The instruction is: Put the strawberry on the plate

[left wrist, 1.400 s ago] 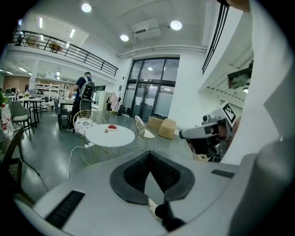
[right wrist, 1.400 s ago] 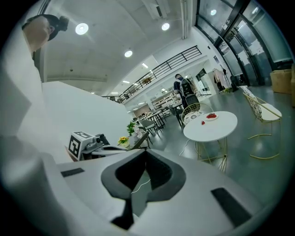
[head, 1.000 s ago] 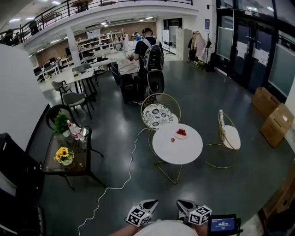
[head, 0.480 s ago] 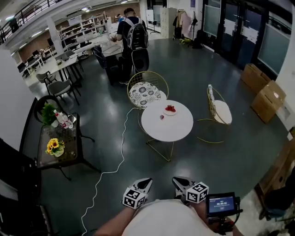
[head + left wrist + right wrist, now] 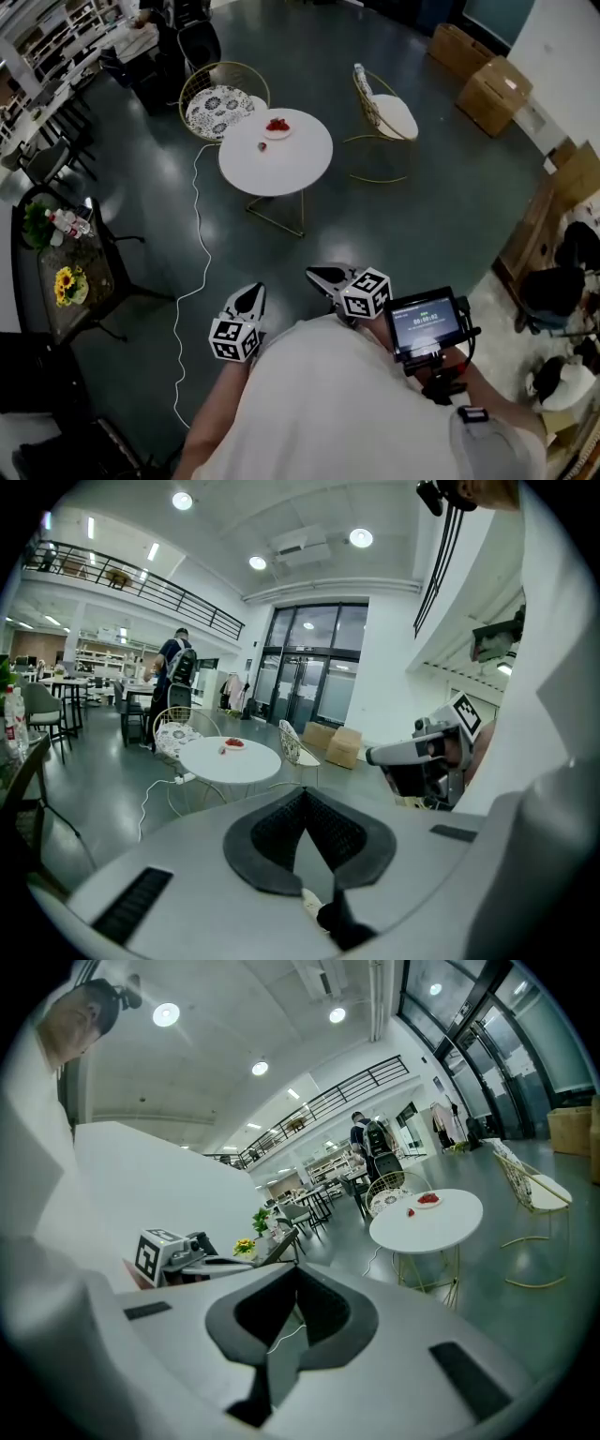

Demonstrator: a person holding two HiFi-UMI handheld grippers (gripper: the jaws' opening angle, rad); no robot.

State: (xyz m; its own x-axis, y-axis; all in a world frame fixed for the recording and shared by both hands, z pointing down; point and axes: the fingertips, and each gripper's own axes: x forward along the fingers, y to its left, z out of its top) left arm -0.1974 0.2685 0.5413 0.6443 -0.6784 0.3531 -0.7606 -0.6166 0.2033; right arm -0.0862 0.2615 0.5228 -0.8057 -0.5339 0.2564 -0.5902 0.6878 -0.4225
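Observation:
A round white table [image 5: 281, 164] stands some way ahead of me on the dark floor. At its far side a small plate [image 5: 277, 127] holds red strawberries, and one loose strawberry [image 5: 262, 146] lies on the tabletop just beside the plate. My left gripper [image 5: 252, 293] and right gripper [image 5: 322, 275] are held close to my body, far from the table, both shut and empty. In the left gripper view the jaws [image 5: 302, 792] meet, with the table [image 5: 230, 761] far beyond. The right gripper view shows its jaws [image 5: 296, 1269] touching and the plate [image 5: 428, 1200] in the distance.
Two gold wire chairs [image 5: 221, 98] [image 5: 384, 111] flank the table. A white cable [image 5: 199, 234] runs over the floor to the left. A dark side table [image 5: 66, 272] holds flowers and bottles. Cardboard boxes [image 5: 492, 89] stand at the far right. A small monitor [image 5: 427, 323] rides by my right hand.
The head view has tipped further down, so the table sits higher and smaller in frame and both grippers sit higher. Both stay shut and empty.

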